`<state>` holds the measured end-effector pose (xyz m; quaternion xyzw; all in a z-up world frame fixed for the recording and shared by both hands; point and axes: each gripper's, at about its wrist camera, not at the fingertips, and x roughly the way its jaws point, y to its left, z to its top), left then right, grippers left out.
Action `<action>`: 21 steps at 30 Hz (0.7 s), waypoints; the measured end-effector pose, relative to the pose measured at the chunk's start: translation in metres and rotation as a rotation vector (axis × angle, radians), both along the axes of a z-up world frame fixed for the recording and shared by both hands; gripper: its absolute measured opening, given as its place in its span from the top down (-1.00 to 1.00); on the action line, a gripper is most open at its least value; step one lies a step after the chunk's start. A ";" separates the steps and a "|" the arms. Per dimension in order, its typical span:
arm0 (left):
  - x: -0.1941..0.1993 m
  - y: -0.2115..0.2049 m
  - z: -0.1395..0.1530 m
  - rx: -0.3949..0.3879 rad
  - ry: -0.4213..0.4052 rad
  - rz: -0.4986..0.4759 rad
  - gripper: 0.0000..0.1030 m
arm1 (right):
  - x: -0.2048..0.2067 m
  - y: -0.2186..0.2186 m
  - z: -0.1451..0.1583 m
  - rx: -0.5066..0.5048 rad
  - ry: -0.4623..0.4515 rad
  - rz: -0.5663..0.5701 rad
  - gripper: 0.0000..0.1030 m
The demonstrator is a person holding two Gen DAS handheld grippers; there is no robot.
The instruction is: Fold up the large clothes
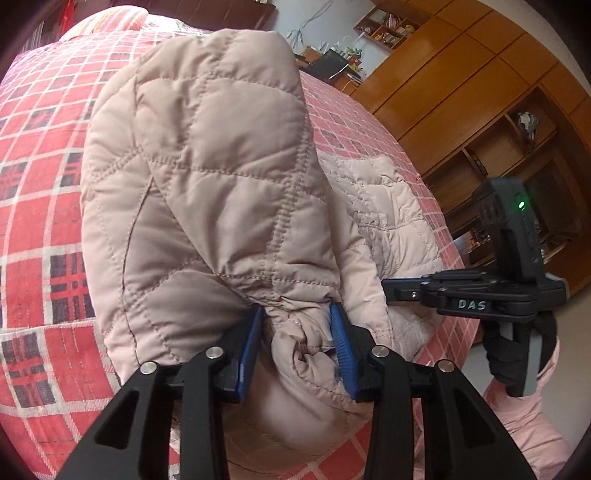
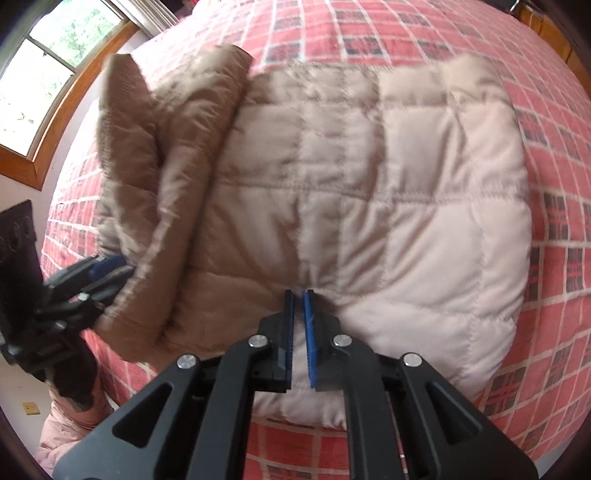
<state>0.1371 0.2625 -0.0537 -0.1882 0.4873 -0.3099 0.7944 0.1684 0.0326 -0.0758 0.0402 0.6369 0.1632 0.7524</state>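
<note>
A beige quilted jacket (image 1: 207,166) lies on a bed with a red plaid cover (image 1: 37,184). My left gripper (image 1: 297,310) is shut on a bunched fold of it, and that part stands lifted above the bed. In the right wrist view the raised fold (image 2: 166,177) hangs at the left from the left gripper (image 2: 107,267). The rest of the jacket (image 2: 406,184) lies flat on the cover (image 2: 369,29). My right gripper (image 2: 299,293) is shut on the jacket's near edge, where the fabric puckers at its tips. Seen from the left wrist, the right gripper (image 1: 388,288) reaches in from the right.
Wooden cabinets and shelves (image 1: 461,92) stand beyond the bed's far side. A wood-framed window (image 2: 44,74) is at the upper left. A person's pink sleeve (image 1: 528,417) and a dark glove hold the right gripper's handle. Plaid cover surrounds the jacket.
</note>
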 end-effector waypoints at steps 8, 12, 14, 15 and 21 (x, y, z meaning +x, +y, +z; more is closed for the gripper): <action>0.000 -0.017 0.000 0.059 -0.029 0.003 0.24 | 0.001 0.030 0.026 0.079 -0.003 0.034 0.84; 0.001 -0.022 0.001 0.067 -0.029 0.002 0.24 | 0.022 0.048 0.031 0.088 0.011 0.023 0.64; 0.001 -0.021 0.001 0.068 -0.026 0.000 0.24 | 0.031 0.055 0.032 0.099 0.068 0.022 0.64; 0.002 -0.021 0.000 0.067 -0.021 0.001 0.24 | 0.040 0.060 0.032 0.104 0.072 0.020 0.64; 0.003 -0.020 0.002 0.070 -0.020 -0.002 0.24 | 0.047 0.068 0.039 0.121 0.070 0.014 0.35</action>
